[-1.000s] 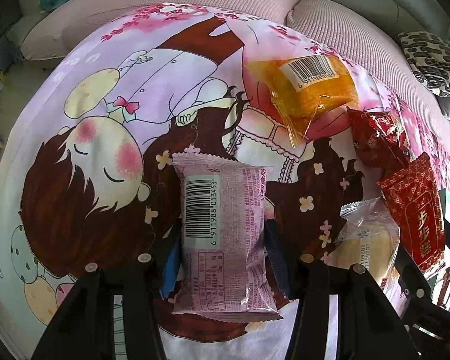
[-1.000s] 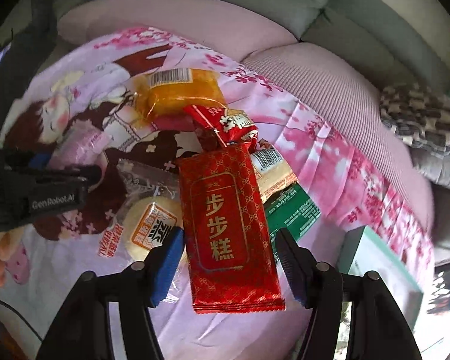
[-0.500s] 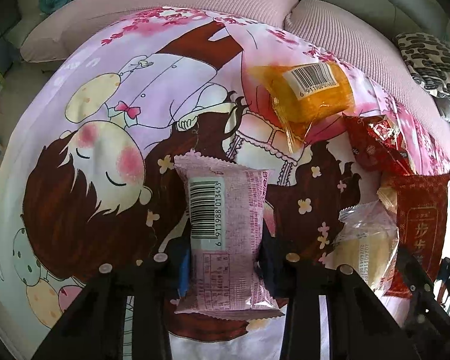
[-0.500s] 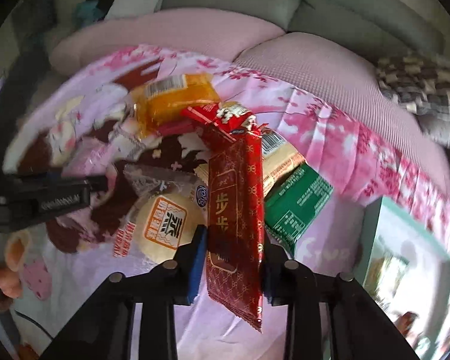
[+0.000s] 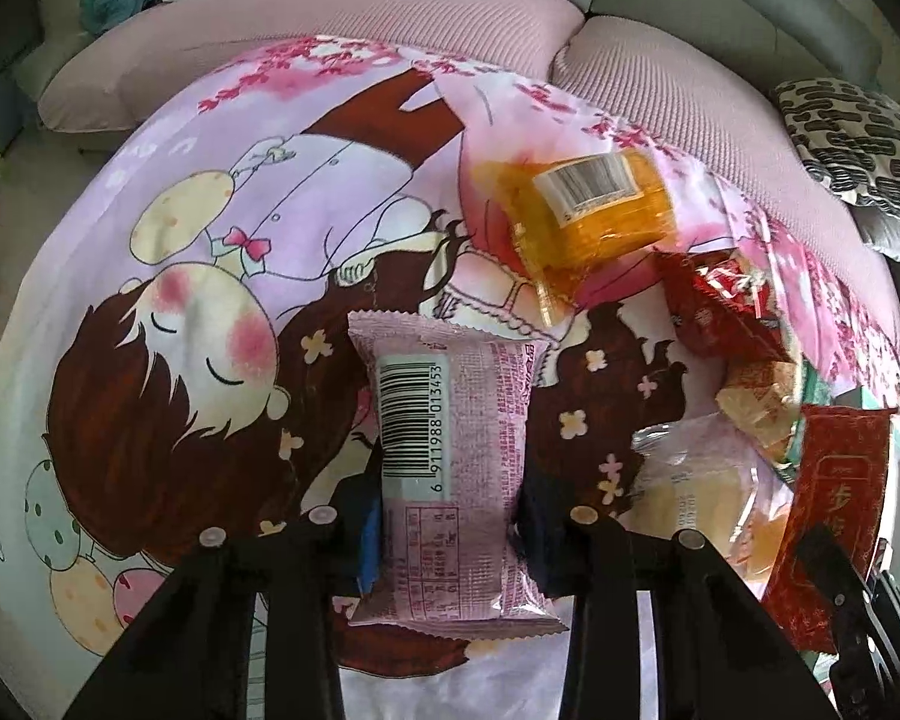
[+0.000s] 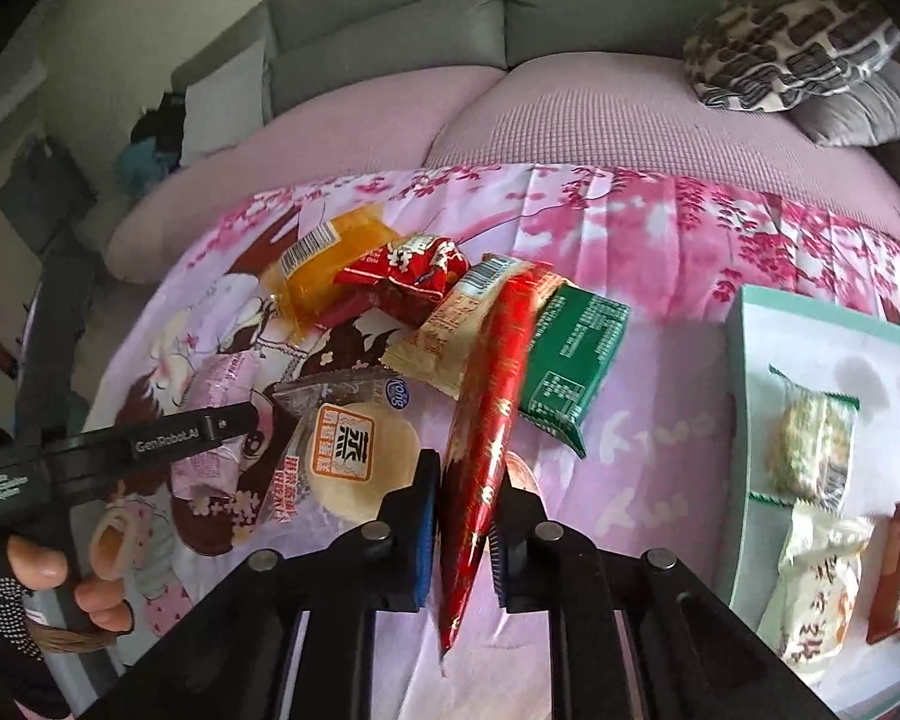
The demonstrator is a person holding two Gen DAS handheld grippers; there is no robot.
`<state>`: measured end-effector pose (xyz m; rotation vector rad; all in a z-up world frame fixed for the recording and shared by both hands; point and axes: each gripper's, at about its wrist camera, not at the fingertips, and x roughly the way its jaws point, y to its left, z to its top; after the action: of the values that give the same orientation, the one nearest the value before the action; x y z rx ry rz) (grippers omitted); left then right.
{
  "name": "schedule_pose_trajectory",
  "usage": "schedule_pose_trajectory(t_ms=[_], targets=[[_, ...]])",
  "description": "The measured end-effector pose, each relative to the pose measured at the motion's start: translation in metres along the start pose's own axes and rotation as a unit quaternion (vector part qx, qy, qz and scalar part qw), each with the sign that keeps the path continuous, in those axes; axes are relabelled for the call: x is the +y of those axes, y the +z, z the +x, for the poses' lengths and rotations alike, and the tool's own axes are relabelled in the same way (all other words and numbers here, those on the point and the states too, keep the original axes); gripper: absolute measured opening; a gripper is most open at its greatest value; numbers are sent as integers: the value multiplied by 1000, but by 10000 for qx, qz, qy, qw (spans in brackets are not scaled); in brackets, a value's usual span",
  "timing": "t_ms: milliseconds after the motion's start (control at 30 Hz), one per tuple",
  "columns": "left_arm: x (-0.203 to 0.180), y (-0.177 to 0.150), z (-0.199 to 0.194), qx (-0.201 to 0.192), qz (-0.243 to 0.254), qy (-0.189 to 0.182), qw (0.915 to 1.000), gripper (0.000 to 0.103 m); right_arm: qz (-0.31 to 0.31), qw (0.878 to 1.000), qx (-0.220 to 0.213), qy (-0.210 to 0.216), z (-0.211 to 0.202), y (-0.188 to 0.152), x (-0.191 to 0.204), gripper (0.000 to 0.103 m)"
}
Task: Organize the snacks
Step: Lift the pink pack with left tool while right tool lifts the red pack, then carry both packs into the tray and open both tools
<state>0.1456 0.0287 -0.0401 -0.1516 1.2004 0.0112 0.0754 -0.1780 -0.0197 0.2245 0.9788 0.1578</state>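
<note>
1. Pinching a pink snack packet [image 5: 450,456] by its two long sides, the left gripper [image 5: 447,531] holds it barcode up over the cartoon-print cloth [image 5: 222,240]; its jaws have only just finished closing on the packet.
2. The right gripper [image 6: 463,531] is pressed together on a long red packet [image 6: 489,420], turned on edge between the pads, its jaws likewise just closed.
3. Only the right wrist view shows the pale green tray [image 6: 750,396] at the right edge of the cloth, with several wrapped snacks [image 6: 813,450] already lying in it.
4. That view also shows the hand [image 6: 60,582] gripping the left tool's handle, and a green packet [image 6: 570,366] just beside the red one.
5. The left wrist view gives the clearer look at the pink packet; from the right it is mostly hidden behind the left gripper's finger.
6. Loose on the cloth lie an orange packet [image 5: 582,210], a crumpled red wrapper [image 6: 408,270], a beige packet [image 6: 456,324] and a round cake in clear wrap [image 6: 348,456], crowded close together.
7. Behind the cloth runs a pink sofa seat [image 6: 510,126] with a patterned cushion [image 6: 792,42].
</note>
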Motion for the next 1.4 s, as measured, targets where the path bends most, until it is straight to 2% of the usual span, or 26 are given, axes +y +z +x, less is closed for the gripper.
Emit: schedule_pose_trajectory(t_ms=[333,667,867,1033,1167,1267,1400], targets=[[-7,0,-17,-213,37,73,9997,38,205,9989,-272,307,-21,-1,-10,12],[-20,0,-47,-673,139,126,9976,38,543,9959,-518,499,-41,1,-32,12],[-37,-5,-66,-907,205,-114,9956,38,893,9915,-756,564,-57,0,-58,12],[-63,-13,-79,-1061,470,-330,9927,38,1192,9869,-979,475,-75,-1,-86,12],[-93,-22,-84,-1103,864,-481,9890,38,1496,9819,-1151,186,-90,-6,-116,12],[-124,-29,-80,-988,1224,-638,9855,38,1856,9745,-1250,-175,-98,-12,-146,12],[-173,-44,-77,-845,1754,-835,9773,38,2440,9576,-1415,-583,-112,-25,-193,12]])
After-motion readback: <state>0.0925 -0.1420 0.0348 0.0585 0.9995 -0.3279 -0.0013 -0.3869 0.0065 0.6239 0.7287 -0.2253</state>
